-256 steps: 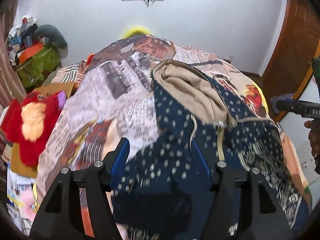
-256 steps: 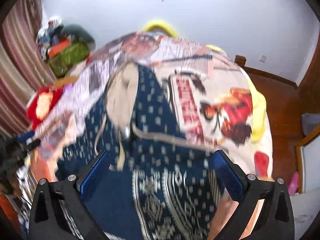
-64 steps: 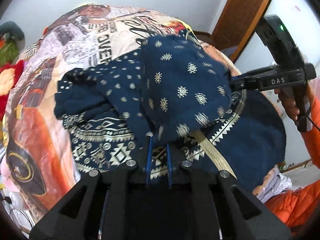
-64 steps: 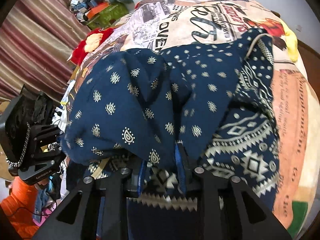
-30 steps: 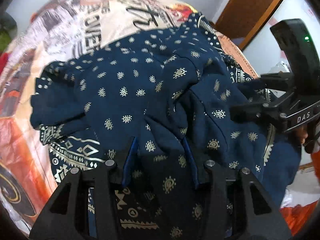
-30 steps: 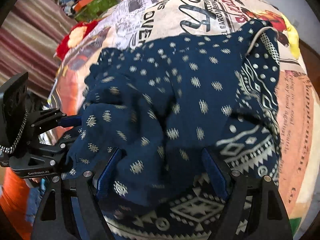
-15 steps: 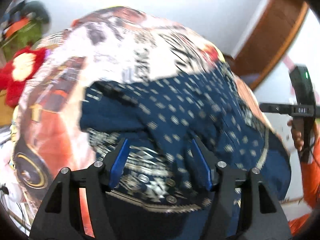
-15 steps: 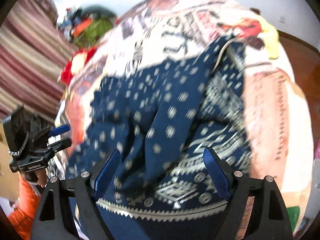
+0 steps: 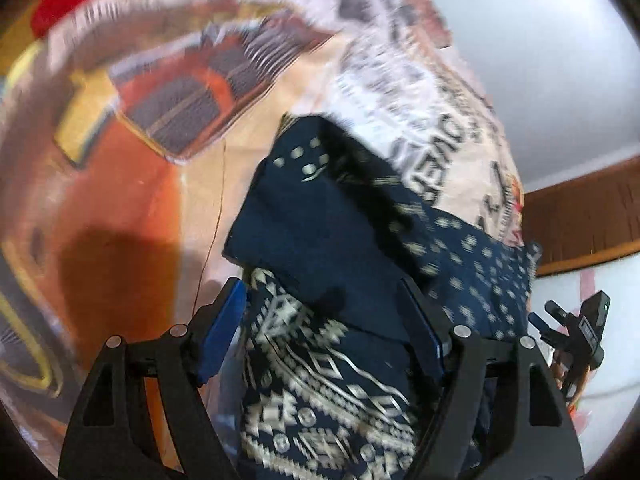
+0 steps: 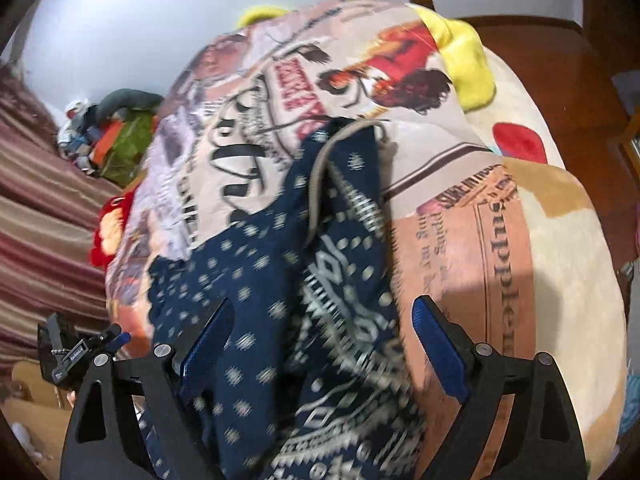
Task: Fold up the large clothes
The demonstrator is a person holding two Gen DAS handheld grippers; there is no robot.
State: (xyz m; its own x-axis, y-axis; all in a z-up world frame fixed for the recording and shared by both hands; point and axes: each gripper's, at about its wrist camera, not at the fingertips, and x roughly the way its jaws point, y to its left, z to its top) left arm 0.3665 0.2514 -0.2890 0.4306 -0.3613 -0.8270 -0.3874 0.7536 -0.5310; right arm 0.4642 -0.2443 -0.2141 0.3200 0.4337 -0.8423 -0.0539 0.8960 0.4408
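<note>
A navy hooded garment with white patterns [image 9: 340, 264] lies partly folded on a bed with a printed blanket [image 9: 160, 184]. My left gripper [image 9: 322, 332] is open and empty, just above the garment's left folded edge. In the right wrist view the garment [image 10: 288, 280] stretches away, its beige-trimmed hood [image 10: 344, 140] farthest. My right gripper [image 10: 320, 348] is open and empty over the garment's right side. Each gripper shows in the other's view, the right one [image 9: 576, 328] and the left one [image 10: 80, 352]. Both views are motion-blurred.
The printed blanket [image 10: 480, 240] covers the bed, with a yellow pillow [image 10: 464, 56] at its far end. A red plush toy [image 10: 108, 232] and a pile of bags [image 10: 112, 140] lie left of the bed. Striped curtains [image 10: 40, 220] hang left. Wooden floor [image 10: 560, 80] lies right.
Both grippers let go of the folded-over navy cloth and opened. The left one has swung toward the garment's left edge and the right one toward its right side.
</note>
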